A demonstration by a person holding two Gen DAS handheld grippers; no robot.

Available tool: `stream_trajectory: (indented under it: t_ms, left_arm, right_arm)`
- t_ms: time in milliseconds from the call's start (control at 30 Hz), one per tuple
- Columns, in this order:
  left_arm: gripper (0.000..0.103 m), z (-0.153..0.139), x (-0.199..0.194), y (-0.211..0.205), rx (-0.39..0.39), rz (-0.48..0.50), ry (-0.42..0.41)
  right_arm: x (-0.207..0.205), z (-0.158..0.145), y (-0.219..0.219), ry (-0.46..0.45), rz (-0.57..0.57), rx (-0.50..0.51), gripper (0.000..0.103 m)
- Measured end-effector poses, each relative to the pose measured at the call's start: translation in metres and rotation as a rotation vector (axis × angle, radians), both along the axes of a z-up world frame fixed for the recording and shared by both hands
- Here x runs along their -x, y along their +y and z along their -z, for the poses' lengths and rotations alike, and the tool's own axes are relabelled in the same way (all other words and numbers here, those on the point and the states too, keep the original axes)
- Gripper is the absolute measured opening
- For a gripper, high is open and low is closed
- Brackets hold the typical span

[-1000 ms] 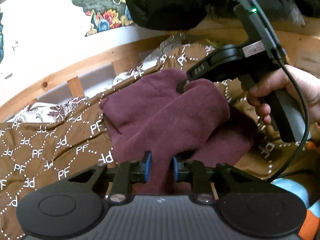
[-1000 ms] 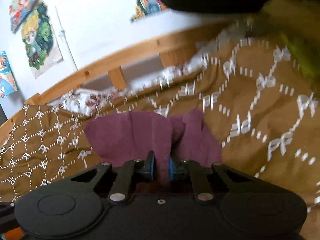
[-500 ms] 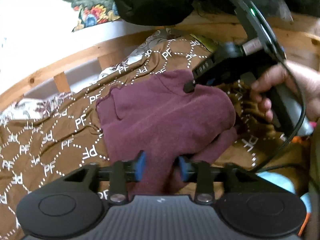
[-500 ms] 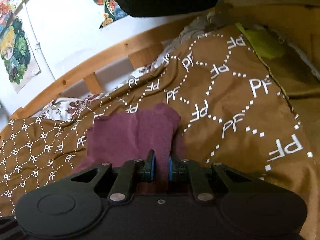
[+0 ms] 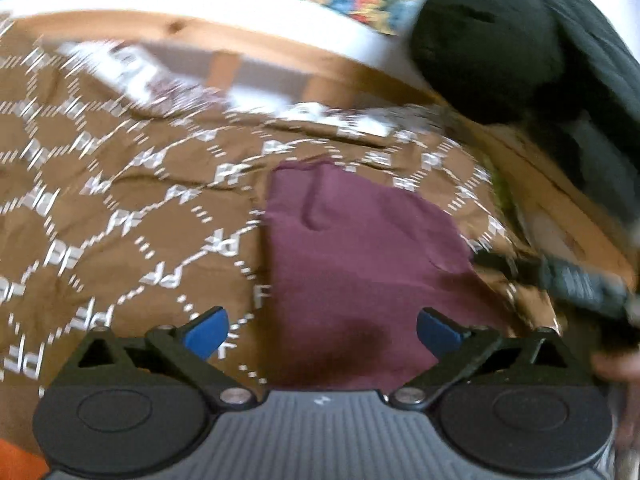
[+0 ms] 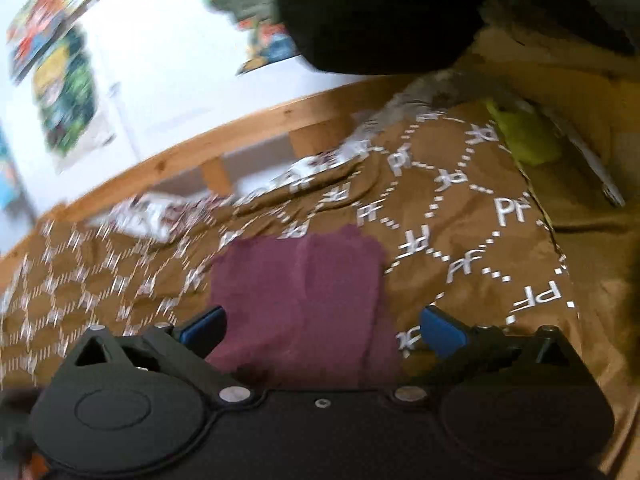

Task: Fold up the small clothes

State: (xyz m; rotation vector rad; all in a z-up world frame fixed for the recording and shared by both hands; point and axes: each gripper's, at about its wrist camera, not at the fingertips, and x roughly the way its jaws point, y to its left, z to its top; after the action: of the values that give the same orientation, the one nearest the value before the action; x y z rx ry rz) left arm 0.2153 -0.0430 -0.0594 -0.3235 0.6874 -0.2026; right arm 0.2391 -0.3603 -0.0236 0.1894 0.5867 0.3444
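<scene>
A second ago both my grippers pinched the cloth; now both have just been opening and the cloth lies flat on the bed. My left gripper has its jaws wide apart with nothing pinched; the cloth lies just ahead of it and between the blue pads. My right gripper is wide open too, and the cloth sits just ahead of it, a bit to the left.

I think the fold could come undone. The cloth is soft, and if a pad catches its near edge as I pull away, that edge could drag and flip open. The blanket under it is wrinkly, so the cloth may slide too.

Far ahead is a wood rail. Up and to the right hangs a big black thing. A green thing lies far off to the right. Nothing stands in my way.
</scene>
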Motion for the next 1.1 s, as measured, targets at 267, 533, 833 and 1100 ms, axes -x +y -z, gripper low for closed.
stream_trajectory:
  t_ms: [267, 533, 833, 1100]
  left_arm:
    - [0.102, 0.016, -0.01, 0.007, -0.011, -0.049, 0.042]
    - [0.102, 0.035, -0.019, -0.01, -0.086, -0.004, 0.105]
    - [0.103, 0.047, -0.026, -0.01, -0.085, 0.004, 0.16]
    - [0.103, 0.051, -0.026, -0.011, -0.078, 0.033, 0.181]
  right_arm:
    - [-0.002, 0.024, 0.03, 0.15, -0.054, 0.271, 0.102]
    - [-0.015, 0.031, -0.006, 0.232, 0.114, 0.118, 0.102]
    - [-0.011, 0.016, -0.023, 0.127, 0.119, -0.084, 0.098]
    - [-0.023, 0.025, -0.013, 0.138, 0.144, -0.031, 0.022]
